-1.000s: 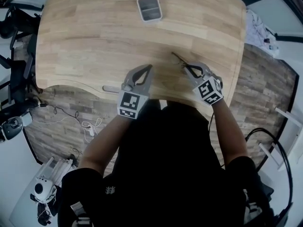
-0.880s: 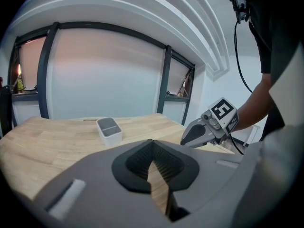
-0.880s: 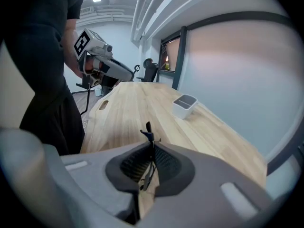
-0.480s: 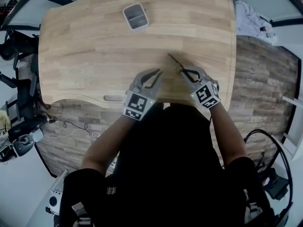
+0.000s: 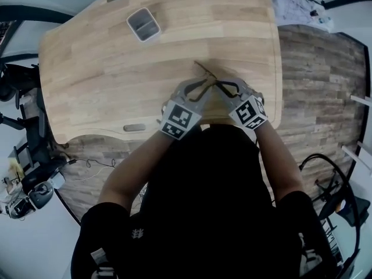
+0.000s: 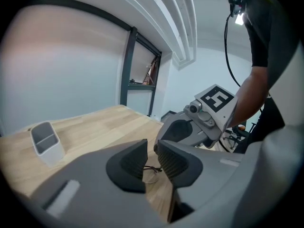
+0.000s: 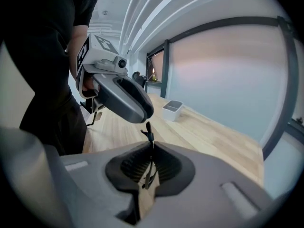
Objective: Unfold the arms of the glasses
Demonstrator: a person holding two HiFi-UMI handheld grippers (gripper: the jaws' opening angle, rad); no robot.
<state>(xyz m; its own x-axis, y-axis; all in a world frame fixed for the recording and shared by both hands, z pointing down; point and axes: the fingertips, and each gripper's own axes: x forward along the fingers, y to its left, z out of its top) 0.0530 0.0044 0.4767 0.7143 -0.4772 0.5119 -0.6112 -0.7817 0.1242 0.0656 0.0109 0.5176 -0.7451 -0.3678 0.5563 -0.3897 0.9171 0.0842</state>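
The glasses (image 5: 203,74) are thin, dark wire-framed ones, held just above the wooden table (image 5: 99,80) near its front edge. My right gripper (image 5: 221,86) is shut on them; in the right gripper view a thin frame part (image 7: 148,136) stands up from between the shut jaws (image 7: 151,163). My left gripper (image 5: 203,88) has come in from the left, tip to tip with the right one. Its jaws stand slightly apart (image 6: 151,158), and a lens with wire (image 6: 151,171) shows through the gap just beyond them.
A small grey-white container (image 5: 143,24) stands at the far left of the table, also in the left gripper view (image 6: 46,144) and the right gripper view (image 7: 172,110). The table's right edge (image 5: 278,68) lies close to the right gripper. A cloth (image 5: 296,4) lies beyond it.
My left gripper has moved right, from a hand's width away to right against the glasses and the right gripper. The right gripper has kept its hold on the glasses.
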